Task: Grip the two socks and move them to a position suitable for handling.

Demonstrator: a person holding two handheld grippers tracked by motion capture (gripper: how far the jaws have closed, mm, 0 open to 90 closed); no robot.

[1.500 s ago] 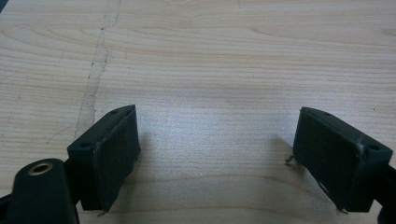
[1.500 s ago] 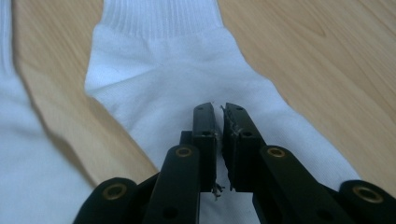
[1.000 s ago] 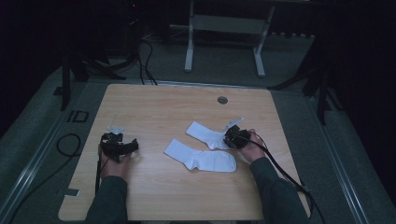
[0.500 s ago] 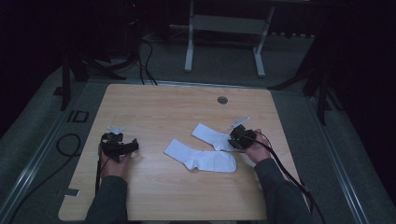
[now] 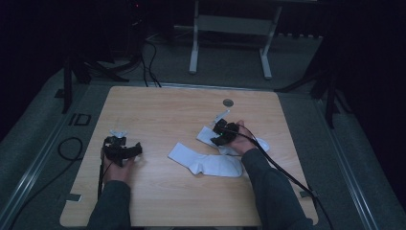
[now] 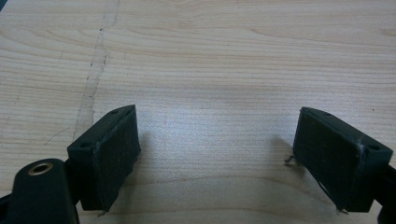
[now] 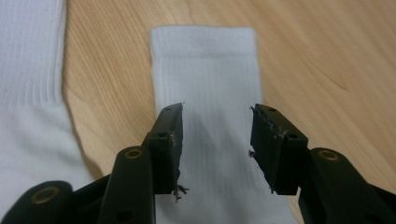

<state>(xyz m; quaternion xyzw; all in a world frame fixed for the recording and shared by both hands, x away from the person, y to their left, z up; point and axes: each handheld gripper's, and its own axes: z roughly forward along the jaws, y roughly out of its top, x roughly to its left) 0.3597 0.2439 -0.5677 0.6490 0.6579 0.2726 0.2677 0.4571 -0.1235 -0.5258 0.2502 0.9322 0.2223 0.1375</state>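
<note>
Two white socks lie on the wooden table (image 5: 158,110). The nearer sock (image 5: 206,162) is stretched out flat at mid-table. The farther sock (image 5: 205,136) lies partly under my right hand, its toe end showing past the wrist. My right gripper (image 5: 221,134) hovers over this sock's ribbed leg (image 7: 205,70); its jaws have just been opening and stand apart above the fabric without pressing it (image 7: 217,140). The other sock (image 7: 28,93) fills that view's left side. My left gripper (image 5: 119,148) rests at the table's left, open over bare wood (image 6: 217,149).
A round grommet (image 5: 228,102) sits near the table's far edge. A white metal stand (image 5: 230,43) rises beyond the table. A cable loop (image 5: 67,148) lies on the floor at left. The right gripper's cable (image 5: 287,175) trails along the forearm.
My right gripper has slid left along the farther sock and its jaws have come apart. The left gripper has stayed put.
</note>
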